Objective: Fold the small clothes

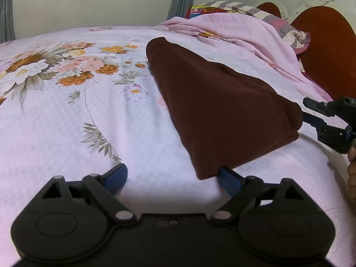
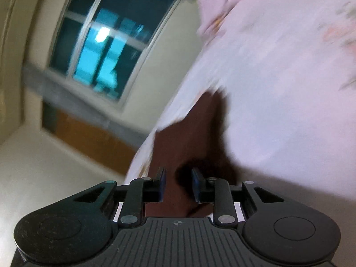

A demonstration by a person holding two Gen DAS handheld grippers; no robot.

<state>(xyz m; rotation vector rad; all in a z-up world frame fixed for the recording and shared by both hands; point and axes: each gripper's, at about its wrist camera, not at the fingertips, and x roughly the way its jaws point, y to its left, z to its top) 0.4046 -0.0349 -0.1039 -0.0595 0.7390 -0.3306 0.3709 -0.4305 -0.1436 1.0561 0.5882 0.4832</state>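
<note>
Left gripper first: its jaws are spread wide with nothing between them, bare floral bedsheet showing in the gap. The right-hand blue fingertip is tucked right at the near corner of the folded maroon garment, touching or just under its edge; which of the two is hard to tell. The other fingertip sits well clear on the sheet.

From that corner the garment runs ahead and to the right of the jaws, a thick folded wedge lying flat on the bed. At its far right corner comes the right gripper, tips against the fabric's edge.

Over to the right wrist view, badly motion-blurred: the right gripper has its jaws partway open, a narrow gap, with the maroon cloth directly between and ahead of the blue pads. The pads do not appear pressed onto it, though the blur leaves that unsure.

Beyond the left jaws, further out: a rumpled pink quilt ahead and right, a striped pillow behind it, and a reddish wooden headboard at the far right. In the right view a window sits up to the left.
</note>
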